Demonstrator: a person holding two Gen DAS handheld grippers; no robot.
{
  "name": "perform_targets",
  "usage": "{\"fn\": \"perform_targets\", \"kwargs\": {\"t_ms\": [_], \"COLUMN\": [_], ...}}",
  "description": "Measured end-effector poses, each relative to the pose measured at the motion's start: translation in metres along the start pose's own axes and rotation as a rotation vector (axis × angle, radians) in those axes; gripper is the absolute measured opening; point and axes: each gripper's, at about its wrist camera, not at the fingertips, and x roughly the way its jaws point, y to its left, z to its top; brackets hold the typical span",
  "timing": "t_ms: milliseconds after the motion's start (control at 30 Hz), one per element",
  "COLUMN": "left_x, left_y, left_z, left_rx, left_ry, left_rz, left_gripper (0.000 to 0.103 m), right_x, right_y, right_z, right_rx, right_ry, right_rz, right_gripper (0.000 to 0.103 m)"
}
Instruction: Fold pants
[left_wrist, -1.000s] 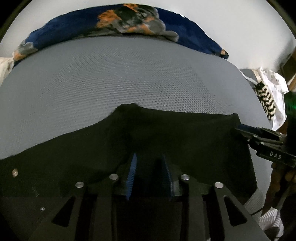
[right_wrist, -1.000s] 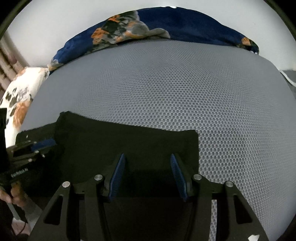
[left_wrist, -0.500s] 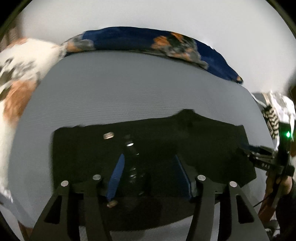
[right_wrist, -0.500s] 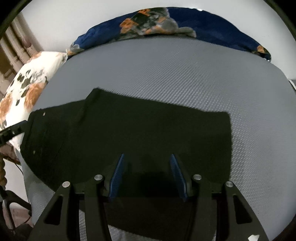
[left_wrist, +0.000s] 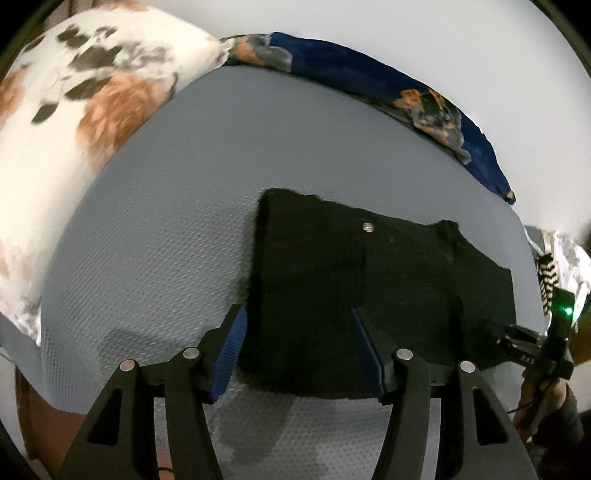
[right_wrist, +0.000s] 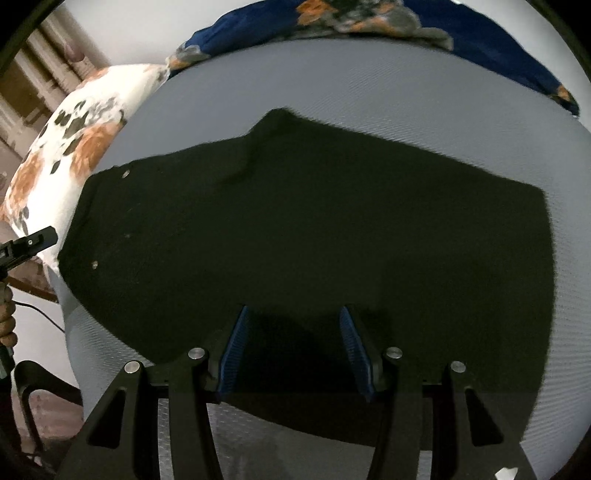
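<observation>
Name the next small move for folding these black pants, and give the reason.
Probably bring the left gripper down onto the near left edge of the pants. Its jaws have just been opening and stand open above that edge, nothing between them. The right gripper is open too, and the pants lie flat on the grey mattress, so neither side is gripped.

Grey mesh-textured mattress (right_wrist: 369, 85) bearing black pants and pillows

The folded black pants (right_wrist: 314, 229) lie flat near its front edge; a white floral pillow (left_wrist: 74, 122) rests at its left end and a navy floral pillow (left_wrist: 388, 88) along its far edge.
</observation>
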Motion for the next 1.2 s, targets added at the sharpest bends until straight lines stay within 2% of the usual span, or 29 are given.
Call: {"fn": "perform_targets", "kwargs": {"t_ms": [100,233,333,500,700,1033,1200], "left_x": [0.000,0.004,0.010,0.031,0.053,0.083,0.094], "left_y": [0.015,0.027,0.037,0.060,0.079,0.088,0.078], "left_z": [-0.002,-0.003,-0.004,-0.004,0.001,0.023,0.038], "left_rx": [-0.032,-0.054,-0.078,-0.157,-0.191,-0.148,-0.092], "left_ry": [0.009,0.031,0.047,0.129,0.172,0.269,0.302], "left_rz": [-0.038,-0.113,-0.154,-0.308,-0.374,-0.631,-0.678], "left_gripper": [0.060,0.064,0.065,0.065,0.065,0.065,0.065], "right_x": [0.006,0.012,0.009,0.000,-0.008,0.003,0.005], "right_y": [0.016,0.031,0.037,0.041,0.047,0.058,0.060], "right_z": [0.006,0.014,0.021,0.034,0.044,0.058,0.064], "right_rx": [-0.020,-0.004,0.017,0.048,0.052,0.051,0.056], "right_ry": [0.008,0.029,0.009,-0.025,-0.059,-0.043,-0.043], "right_rz": [0.007,0.078,0.115,0.151,0.114,0.051,0.041], "right_gripper": [0.050,0.050,0.050,0.054,0.058,0.058,0.058]}}
